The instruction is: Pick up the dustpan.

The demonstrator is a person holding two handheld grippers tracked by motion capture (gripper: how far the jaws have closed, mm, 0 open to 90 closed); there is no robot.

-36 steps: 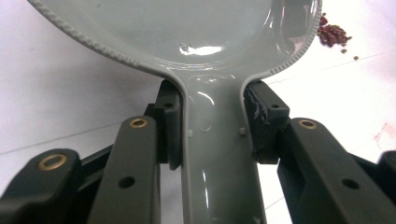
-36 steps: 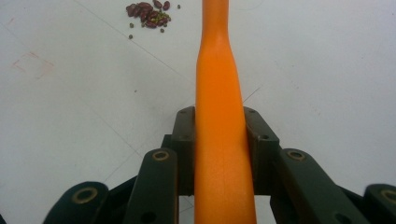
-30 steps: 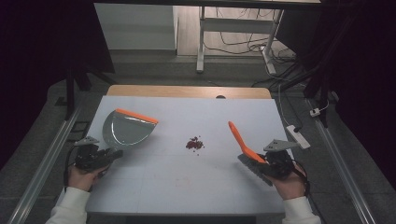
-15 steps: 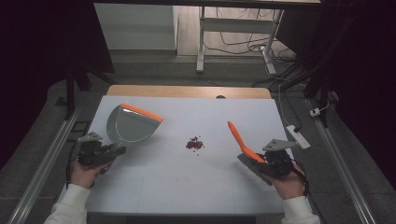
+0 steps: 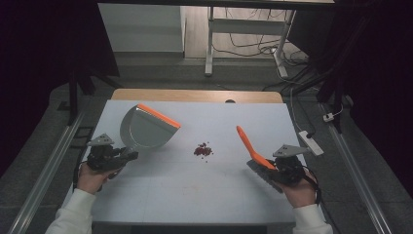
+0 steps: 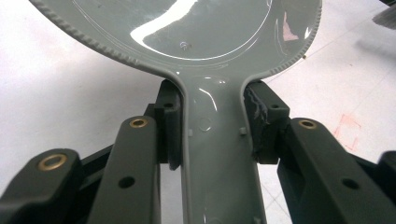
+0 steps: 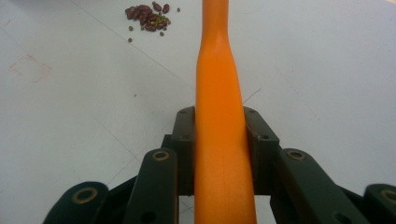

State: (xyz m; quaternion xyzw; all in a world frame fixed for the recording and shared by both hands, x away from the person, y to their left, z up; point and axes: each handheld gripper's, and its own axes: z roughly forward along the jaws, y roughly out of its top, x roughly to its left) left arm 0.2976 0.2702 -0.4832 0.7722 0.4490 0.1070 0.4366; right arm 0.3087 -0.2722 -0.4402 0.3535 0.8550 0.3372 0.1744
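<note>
From the left tongs' own camera, the grey dustpan [image 6: 201,42] runs off the top edge, so its orange lip is cut away, and its handle leaves by the bottom. In the right gripper view the orange brush handle [image 7: 219,116] is cropped top and bottom; its bristles stay hidden. From above, the little pile of beans [image 5: 203,150] is too small to count.

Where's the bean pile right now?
In the high view the beans lie mid-table, between the dustpan on the left and the brush on the right, touching neither.
</note>
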